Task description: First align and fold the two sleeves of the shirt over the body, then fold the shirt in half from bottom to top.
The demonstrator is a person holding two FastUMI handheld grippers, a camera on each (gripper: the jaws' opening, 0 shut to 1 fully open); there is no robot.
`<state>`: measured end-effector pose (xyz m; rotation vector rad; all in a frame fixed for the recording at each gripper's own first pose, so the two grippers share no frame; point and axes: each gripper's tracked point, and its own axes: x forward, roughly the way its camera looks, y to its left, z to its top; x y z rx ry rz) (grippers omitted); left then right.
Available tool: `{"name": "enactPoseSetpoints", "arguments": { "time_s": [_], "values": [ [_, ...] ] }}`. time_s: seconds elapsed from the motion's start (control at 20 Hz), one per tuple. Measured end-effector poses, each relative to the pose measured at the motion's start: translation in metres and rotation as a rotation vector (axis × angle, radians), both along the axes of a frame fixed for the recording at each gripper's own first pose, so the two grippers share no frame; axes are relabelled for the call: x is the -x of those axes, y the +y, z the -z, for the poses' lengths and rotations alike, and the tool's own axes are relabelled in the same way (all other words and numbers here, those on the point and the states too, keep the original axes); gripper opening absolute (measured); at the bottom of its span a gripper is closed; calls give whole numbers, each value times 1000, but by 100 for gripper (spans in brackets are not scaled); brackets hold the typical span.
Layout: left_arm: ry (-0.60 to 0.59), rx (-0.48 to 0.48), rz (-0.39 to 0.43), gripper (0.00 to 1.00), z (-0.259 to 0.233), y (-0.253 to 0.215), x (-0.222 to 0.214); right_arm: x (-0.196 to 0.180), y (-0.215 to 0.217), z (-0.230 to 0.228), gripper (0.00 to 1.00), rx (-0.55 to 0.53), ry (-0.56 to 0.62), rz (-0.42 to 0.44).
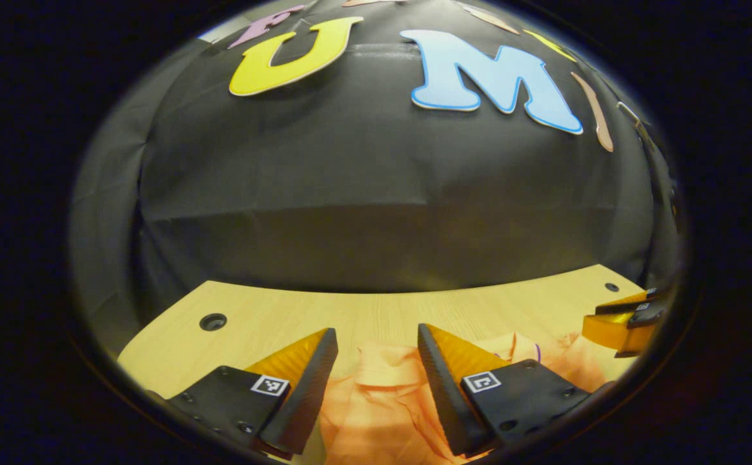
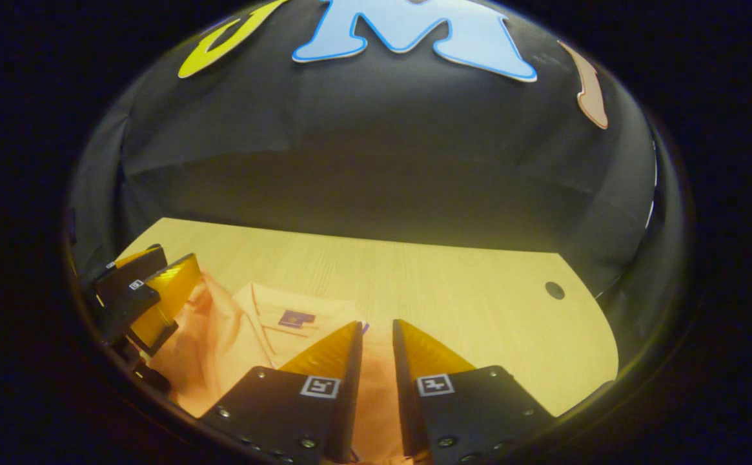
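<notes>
An orange shirt (image 1: 376, 400) lies rumpled on a pale wooden table (image 1: 266, 316), near the table's front edge, with bare wood stretching behind it to the black cloth wall. In the left gripper view, the left gripper (image 1: 377, 349) hangs just over the shirt with its two fingers spread wide apart; wrinkled fabric shows in the gap between them, but neither finger presses on it. At the right edge of that view the right gripper (image 1: 621, 320) sits above the shirt's far side.

In the right gripper view, the right gripper (image 2: 377, 339) has its fingers drawn close together with a narrow slit left between them; orange cloth shows through that slit, though whether the fingers pinch it cannot be told. The shirt (image 2: 246, 329) spreads to the left of it, a small purple patch (image 2: 295, 318) on the part lying flat. The left gripper (image 2: 156, 294) shows at the far left, over the shirt's other edge. A round hole (image 2: 554, 290) sits in the table (image 2: 479, 290) towards the right
</notes>
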<state>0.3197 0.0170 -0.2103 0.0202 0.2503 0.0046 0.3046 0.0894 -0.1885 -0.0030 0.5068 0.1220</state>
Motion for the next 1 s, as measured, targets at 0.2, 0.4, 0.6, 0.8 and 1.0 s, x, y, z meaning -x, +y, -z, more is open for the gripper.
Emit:
{"name": "enactPoseSetpoints", "arguments": {
  "time_s": [0.2, 0.4, 0.6, 0.8, 1.0],
  "values": [
    [-59, 4, -15, 94, -42, 6, 25, 23, -5, -38, 49, -39, -68, -14],
    [-124, 4, -17, 95, -86, 3, 57, 55, -20, -79, 77, -45, -159, -14],
    [-178, -7, -29, 94, -120, 1, 94, 94, -37, -109, 95, -34, -221, -22],
    [-203, 2, -48, 94, -141, -1, 134, 136, -52, -128, 94, -72, -249, -22],
    [-217, 10, -62, 94, -151, -7, 170, 176, -74, -147, 94, -88, -303, -17]
  ]
}}
